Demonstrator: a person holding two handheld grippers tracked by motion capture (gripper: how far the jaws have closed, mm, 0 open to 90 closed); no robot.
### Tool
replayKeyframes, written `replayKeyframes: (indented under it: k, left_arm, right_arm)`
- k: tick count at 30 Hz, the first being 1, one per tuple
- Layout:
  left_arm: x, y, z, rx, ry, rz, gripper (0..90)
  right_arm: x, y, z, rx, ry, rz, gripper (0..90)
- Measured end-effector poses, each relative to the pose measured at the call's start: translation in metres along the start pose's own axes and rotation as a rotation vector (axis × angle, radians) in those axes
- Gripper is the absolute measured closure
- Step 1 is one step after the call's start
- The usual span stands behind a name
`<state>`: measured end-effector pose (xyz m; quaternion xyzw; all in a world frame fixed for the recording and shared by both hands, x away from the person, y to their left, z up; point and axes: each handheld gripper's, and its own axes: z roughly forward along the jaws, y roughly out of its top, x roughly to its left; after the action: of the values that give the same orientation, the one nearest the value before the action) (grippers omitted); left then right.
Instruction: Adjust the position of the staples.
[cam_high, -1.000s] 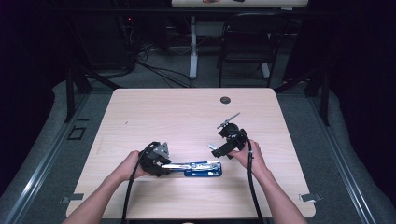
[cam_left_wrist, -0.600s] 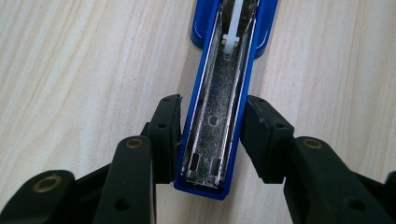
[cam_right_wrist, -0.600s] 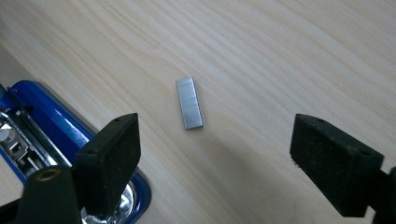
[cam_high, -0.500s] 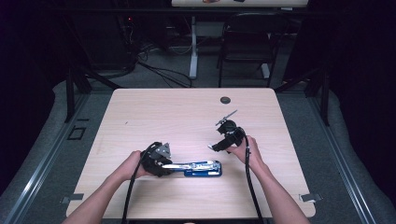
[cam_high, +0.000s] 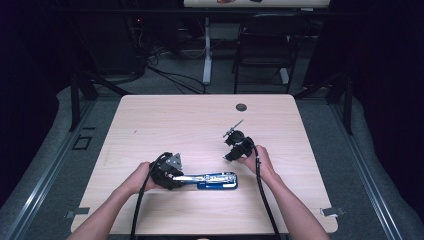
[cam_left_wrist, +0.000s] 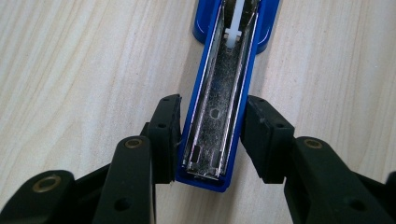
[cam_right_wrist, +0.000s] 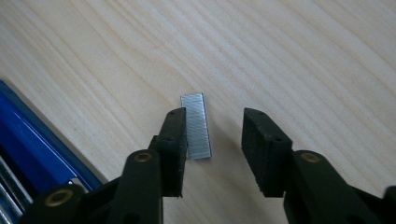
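A blue stapler (cam_high: 216, 180) lies folded open on the table, its metal staple channel (cam_left_wrist: 219, 112) facing up. My left gripper (cam_high: 181, 179) is shut on the channel arm, with a pad (cam_left_wrist: 166, 133) on each blue side wall. My right gripper (cam_high: 229, 158) points down at the table just above the stapler's right end. A short silver strip of staples (cam_right_wrist: 196, 126) lies flat between its pads. The strip sits against the left pad (cam_right_wrist: 175, 140), with a gap to the right one. These jaws have just been closing and are not clamped on the strip.
The light wooden table (cam_high: 200, 115) has bare room across its far half, apart from a small black round cap (cam_high: 241, 107) near the back edge. A dark chair (cam_high: 265, 45) and desk legs stand beyond the table. The blue stapler edge (cam_right_wrist: 28, 135) lies close on the right gripper's left.
The right hand has sunk a little toward the table and shifted slightly left. The left hand and the stapler have stayed put.
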<state>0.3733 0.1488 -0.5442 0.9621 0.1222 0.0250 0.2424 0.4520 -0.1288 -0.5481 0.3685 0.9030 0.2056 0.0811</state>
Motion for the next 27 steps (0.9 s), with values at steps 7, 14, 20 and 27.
replayKeyframes:
  k: [7, 14, 20, 27]
  left_arm:
    - [0.001, 0.000, 0.000, 0.001, -0.005, -0.001, 58.3]
    - [0.000, -0.001, 0.000, -0.001, 0.002, -0.003, 58.2]
    - [0.000, -0.001, 0.000, -0.001, 0.004, -0.001, 58.3]
    - [-0.001, 0.000, 0.000, 0.003, 0.009, 0.005, 58.4]
  right_arm:
    - [-0.002, 0.000, 0.001, 0.004, 0.024, 0.003, 65.7]
    - [0.000, 0.000, 0.004, -0.004, 0.032, 0.011, 77.1]
    - [0.002, 0.001, -0.001, -0.004, 0.033, 0.011, 78.2]
    - [0.003, -0.002, -0.018, -0.028, 0.022, 0.020, 78.3]
